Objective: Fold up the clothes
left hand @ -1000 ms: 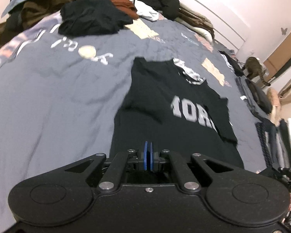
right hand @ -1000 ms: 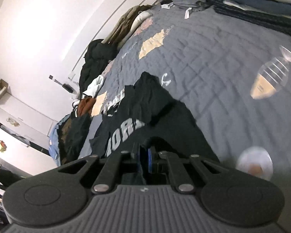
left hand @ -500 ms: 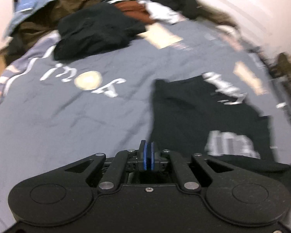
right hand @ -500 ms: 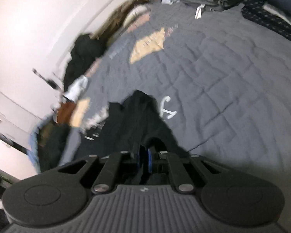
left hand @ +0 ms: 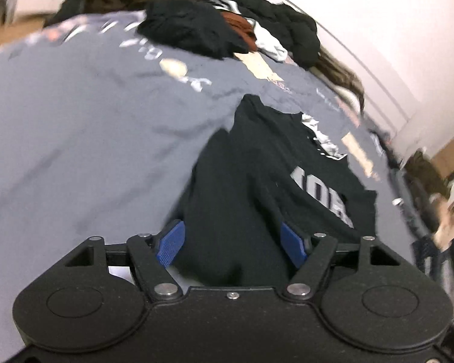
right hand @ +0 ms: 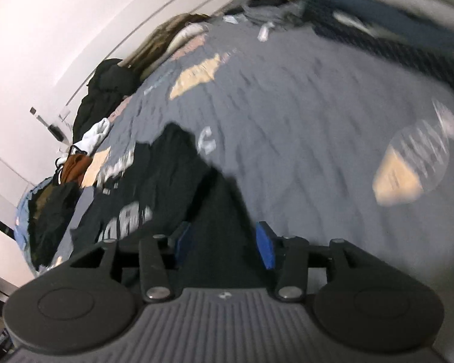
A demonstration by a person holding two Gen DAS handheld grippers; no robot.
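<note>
A black T-shirt (left hand: 266, 175) with grey block lettering lies on the grey quilt (left hand: 90, 139), partly folded over itself. My left gripper (left hand: 231, 246) hovers at the shirt's near edge, its jaws opening; dark cloth lies between the blue pads (left hand: 171, 243) and they do not press on it. In the right wrist view the same T-shirt (right hand: 166, 178) runs toward the lower middle. My right gripper (right hand: 225, 245) is over its near corner, jaws opening, with black cloth between the blue pads (right hand: 264, 246), untouched by them.
A heap of dark, brown and white clothes (left hand: 227, 27) sits at the quilt's far end near the white wall (left hand: 393, 30). Stacked folded garments (right hand: 393, 21) line the far right edge in the right wrist view. Printed patches (right hand: 408, 166) mark the quilt.
Both grippers were shut on the shirt's edge one second ago; now both have their pads spread apart. Both dropped lower toward the quilt, and the shirt has settled onto it.
</note>
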